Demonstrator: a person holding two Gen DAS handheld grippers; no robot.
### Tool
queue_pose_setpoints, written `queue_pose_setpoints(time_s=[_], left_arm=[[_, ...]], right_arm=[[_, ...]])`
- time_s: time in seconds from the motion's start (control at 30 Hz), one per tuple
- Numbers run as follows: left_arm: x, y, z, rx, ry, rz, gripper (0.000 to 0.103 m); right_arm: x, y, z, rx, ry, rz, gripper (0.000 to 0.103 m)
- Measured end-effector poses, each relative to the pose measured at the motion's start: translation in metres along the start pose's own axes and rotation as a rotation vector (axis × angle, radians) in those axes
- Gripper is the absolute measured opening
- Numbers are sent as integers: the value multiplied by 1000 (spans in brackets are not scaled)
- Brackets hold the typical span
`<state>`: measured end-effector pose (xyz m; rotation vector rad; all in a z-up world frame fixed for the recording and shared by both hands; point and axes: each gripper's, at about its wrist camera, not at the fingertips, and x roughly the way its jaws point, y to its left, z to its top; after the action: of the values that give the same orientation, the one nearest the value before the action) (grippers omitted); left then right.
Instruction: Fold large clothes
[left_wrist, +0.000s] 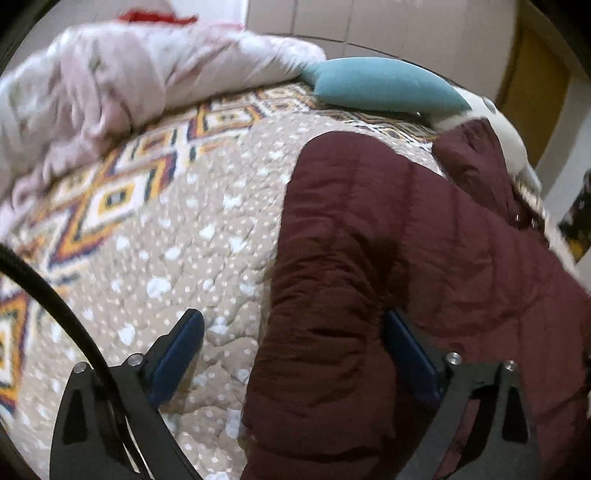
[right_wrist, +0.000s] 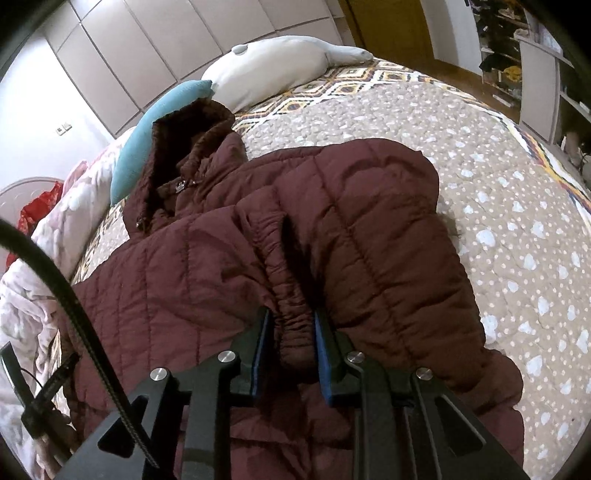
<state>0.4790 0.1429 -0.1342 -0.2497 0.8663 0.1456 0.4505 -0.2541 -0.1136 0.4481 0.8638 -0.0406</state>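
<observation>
Maroon puffer jacket (right_wrist: 332, 221) on bed (right_wrist: 498, 166).
Right tongs (right_wrist: 291, 332) pinch its gathered cuff; left tongs (left_wrist: 295, 339) wide apart, straddling jacket edge.

Left gripper (left_wrist: 295, 325) wide, right gripper (right_wrist: 291, 325) seemingly clamped

Home bedroom: bed (right_wrist: 480, 147), wardrobe (right_wrist: 147, 48).

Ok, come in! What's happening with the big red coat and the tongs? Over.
Left tongs open over coat edge. Right tongs shut on gathered cuff. Coat half folded on bed. Nothing in the way.
</observation>
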Motion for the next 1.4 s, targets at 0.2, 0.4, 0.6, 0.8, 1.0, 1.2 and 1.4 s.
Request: queue_pose_setpoints(time_s=[0.2,0.4,0.6,0.8,1.0,1.2,1.4], left_arm=[[-24,-3,-1,70,1,53,96],[-105,-8,-18,223,-58,74,76],[-224,-6,-35,258,-226,51,76],[-351,-5,-42,263,-391,-17,76],[-487,-6,-37,310,-576,-42,76],[-607,4,-4,318,-681,-4,76],[-685,7,69,260,-752,138,76]], right_arm=[[-13,10,2,-40,7,-57,40],[-92,-6,3,-10,-64,-99,51],[-197,-6,-9,-42,-178,-74,52],[-306,15,-19,-106,-315,-44,52],[-439,51,-23,-170,-457,53,55],[-589,97,-14,-244,-679,87,62],[-709,154,16,-334,-878,-5,69]])
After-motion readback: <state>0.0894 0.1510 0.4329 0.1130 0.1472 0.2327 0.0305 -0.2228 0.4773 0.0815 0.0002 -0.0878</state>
